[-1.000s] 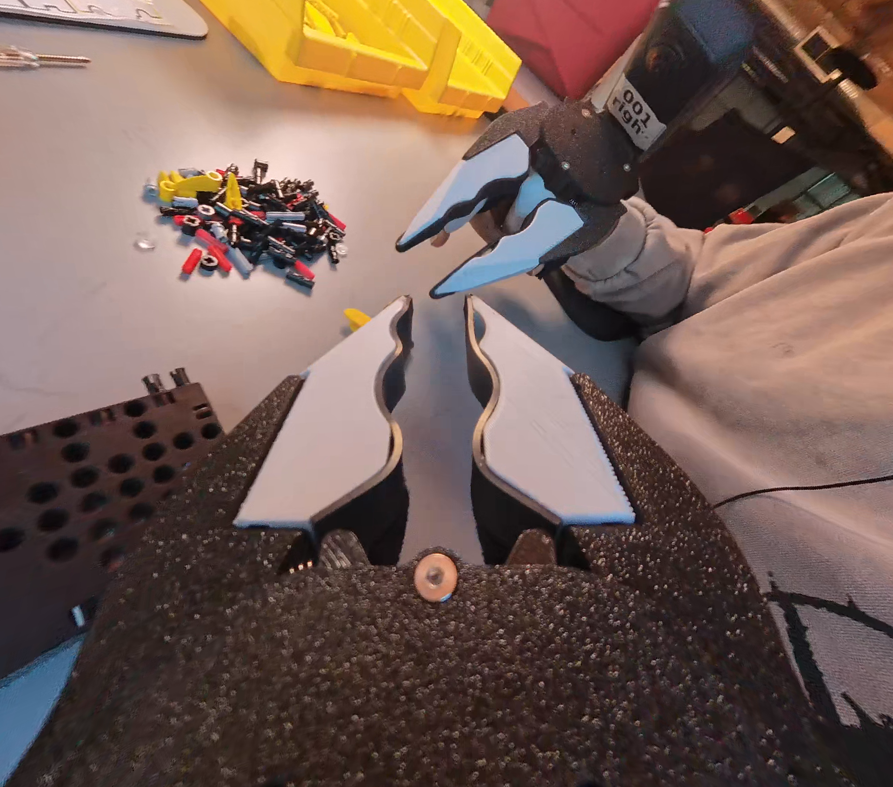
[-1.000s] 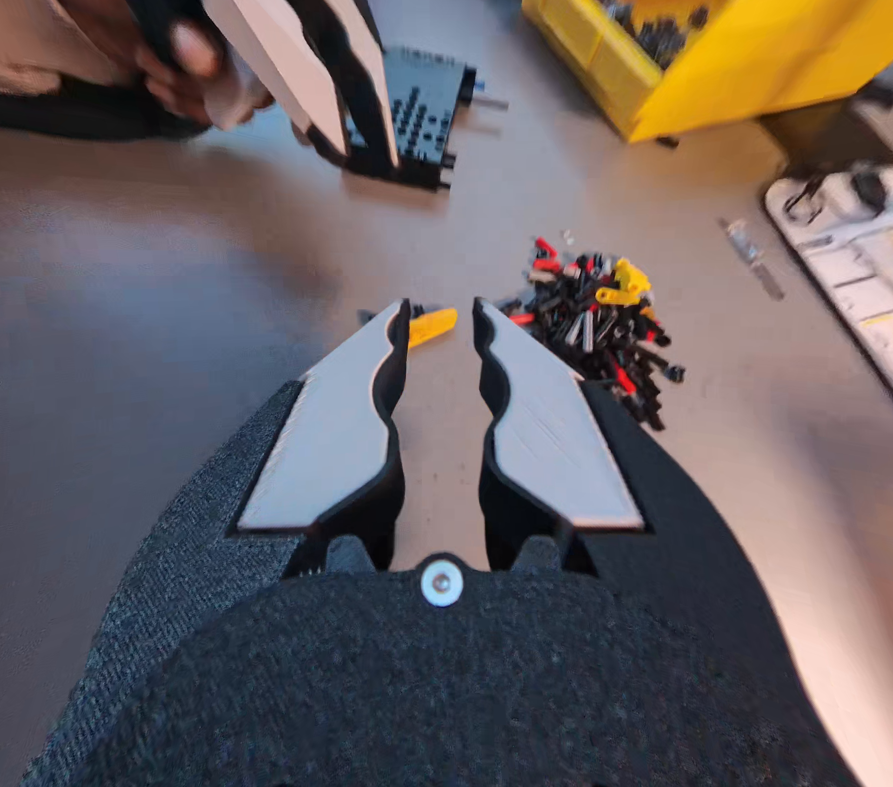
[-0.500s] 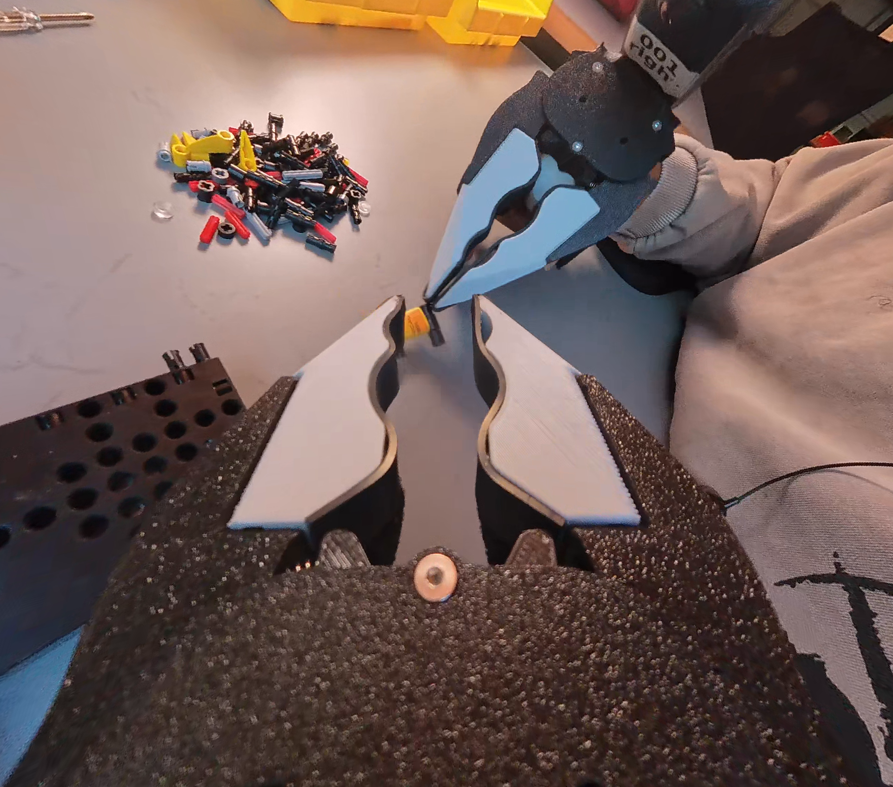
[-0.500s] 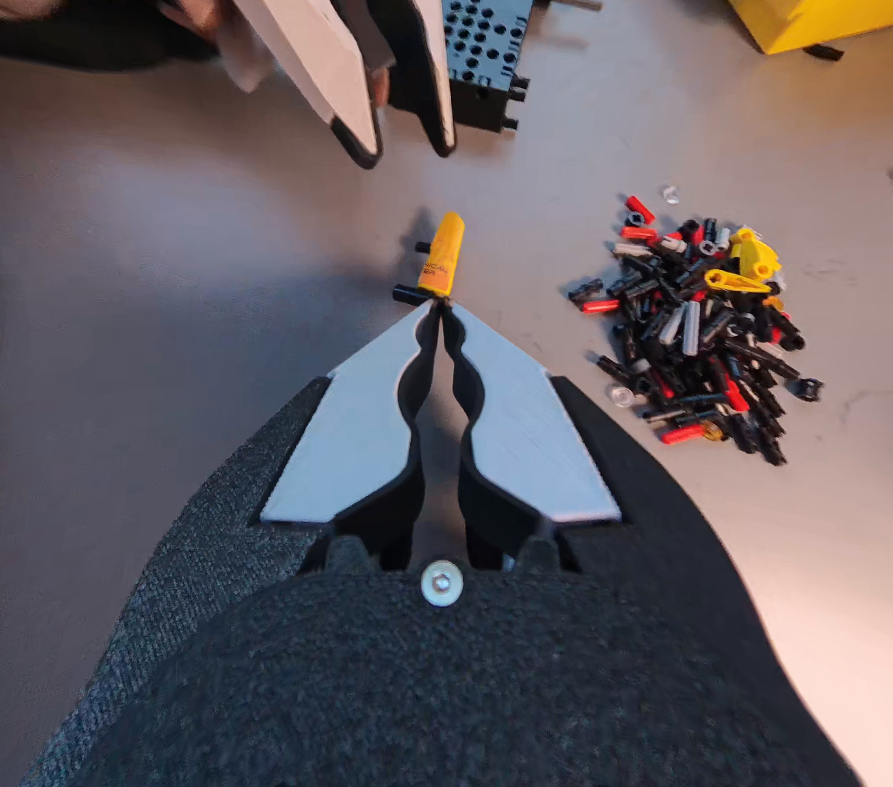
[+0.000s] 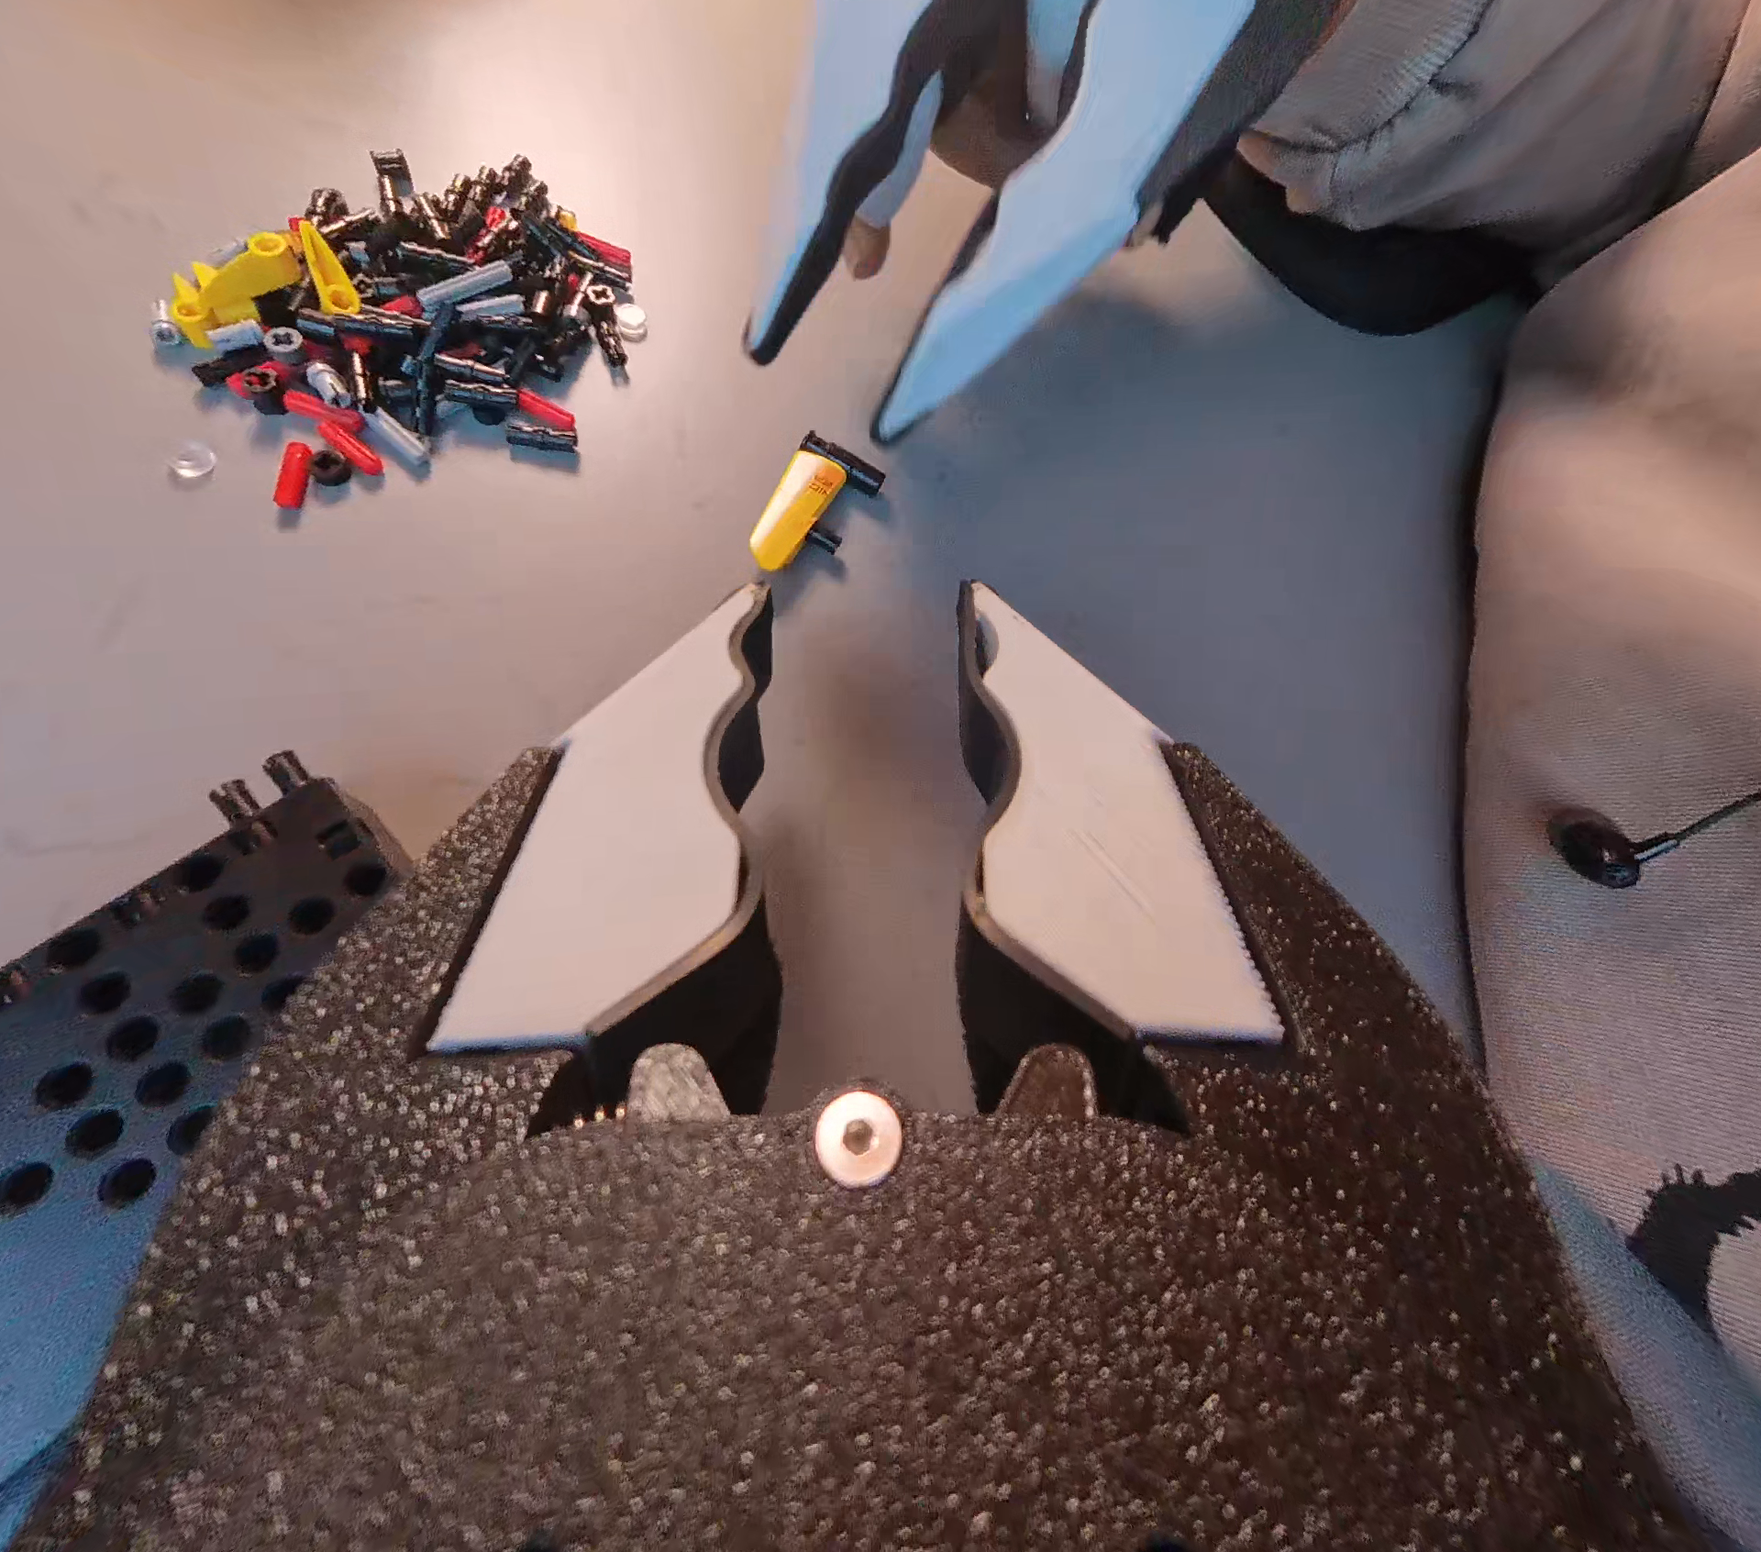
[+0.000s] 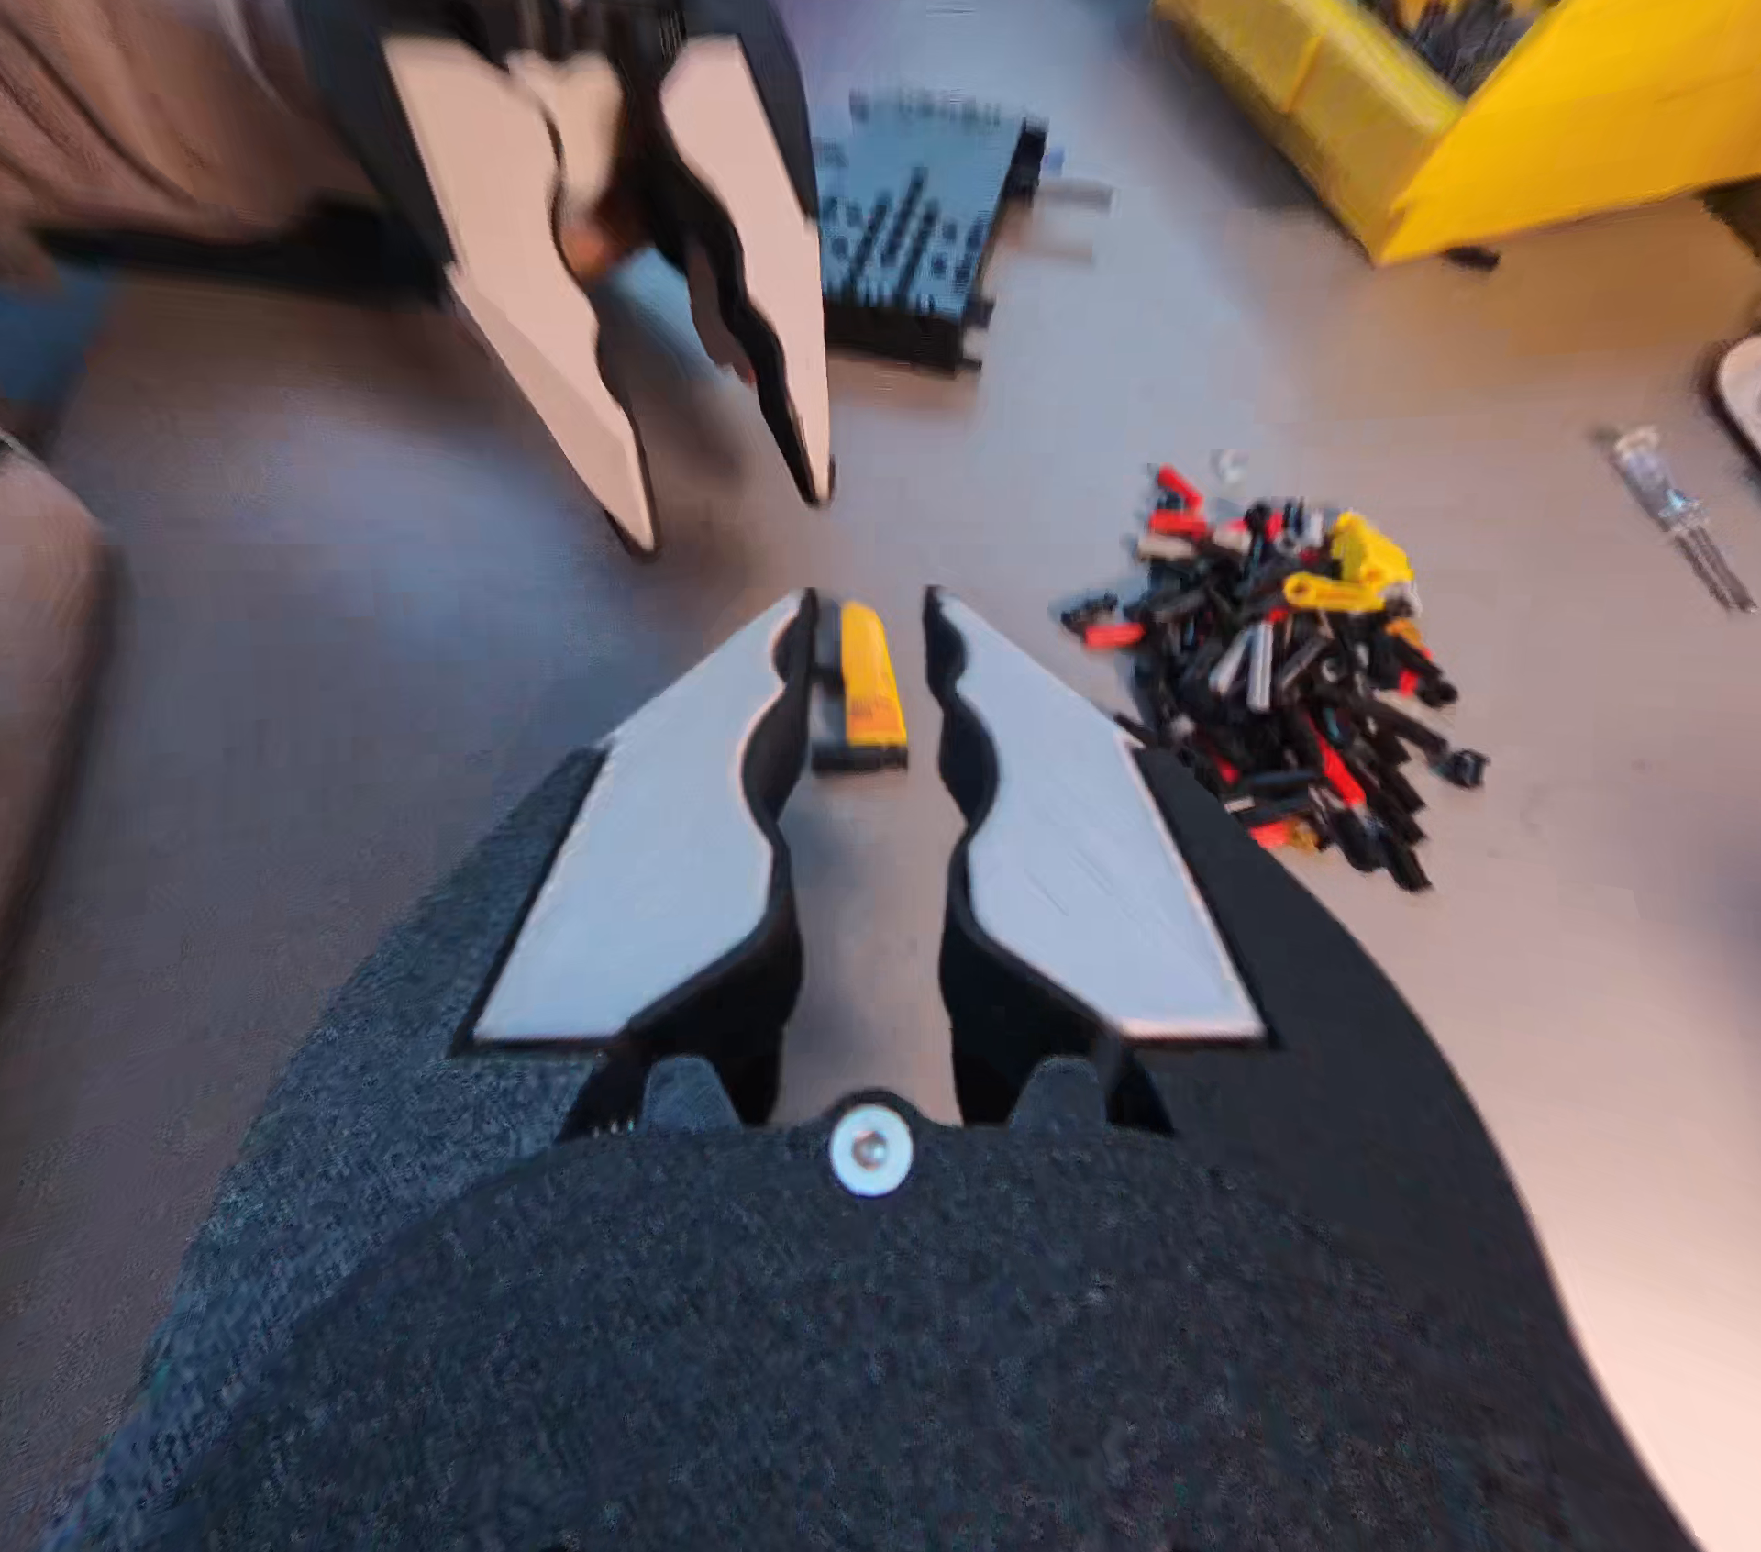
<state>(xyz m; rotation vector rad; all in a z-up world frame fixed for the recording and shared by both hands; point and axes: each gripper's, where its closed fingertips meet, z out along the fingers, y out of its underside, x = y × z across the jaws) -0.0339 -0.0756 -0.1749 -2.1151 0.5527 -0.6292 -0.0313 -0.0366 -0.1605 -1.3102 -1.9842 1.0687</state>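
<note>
Left tongs [image 5: 862,596] stood parted and empty over the grey tabletop [image 5: 572,29], a small yellow plastic piece with black pins [image 5: 799,507] lying just off their tips at 11 o'clock. Right tongs [image 6: 869,601] were likewise released, that piece lying loose between their fingers. A heap of small black, red and yellow plastic parts [image 6: 1277,677] sat at 2 o'clock.

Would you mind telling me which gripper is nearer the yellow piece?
Right. The right gripper is open with the yellow piece lying between its fingers; the left gripper is open just short of it.
</note>
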